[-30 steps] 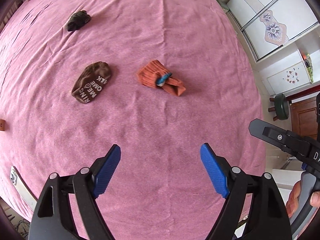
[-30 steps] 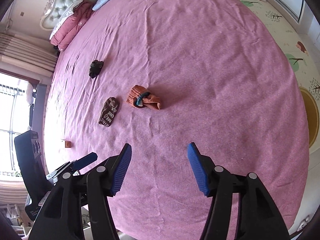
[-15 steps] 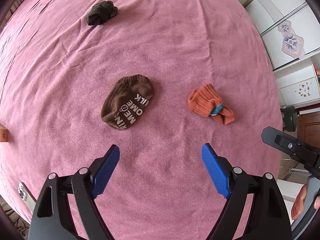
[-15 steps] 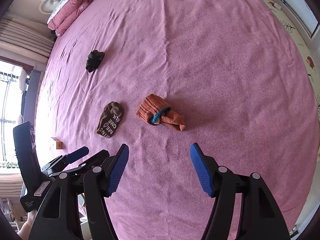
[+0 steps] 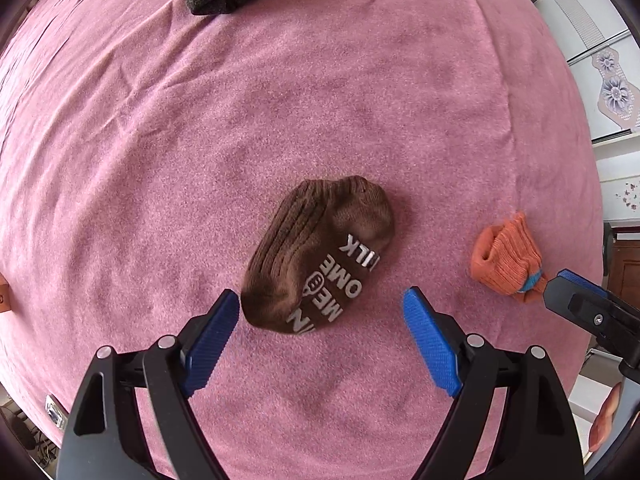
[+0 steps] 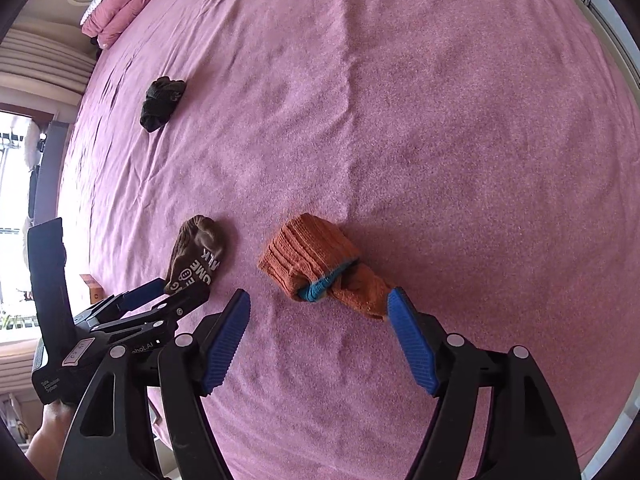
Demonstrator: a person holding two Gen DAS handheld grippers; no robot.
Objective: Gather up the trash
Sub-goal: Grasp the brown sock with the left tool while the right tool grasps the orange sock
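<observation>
The brown sock [image 5: 320, 256] lies on the pink bed [image 5: 360, 100], just ahead of the left tongs [image 5: 322, 312], which gape wide with nothing held. The orange sock [image 6: 320, 266] lies just ahead of the right tongs [image 6: 318, 308], whose jaws have just been opening and hold nothing.

Fuzzy matt pink bedspread [image 5: 360, 80]; ribbed knitted brown sock [image 5: 320, 256] with rubbery white lettering; ribbed orange sock [image 6: 316, 264]; ridged blue gripper pads [image 5: 430, 342].

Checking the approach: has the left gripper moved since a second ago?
Yes. The left gripper has come down over the brown sock, which sat far ahead of its fingers before; the bed looks closer.
</observation>
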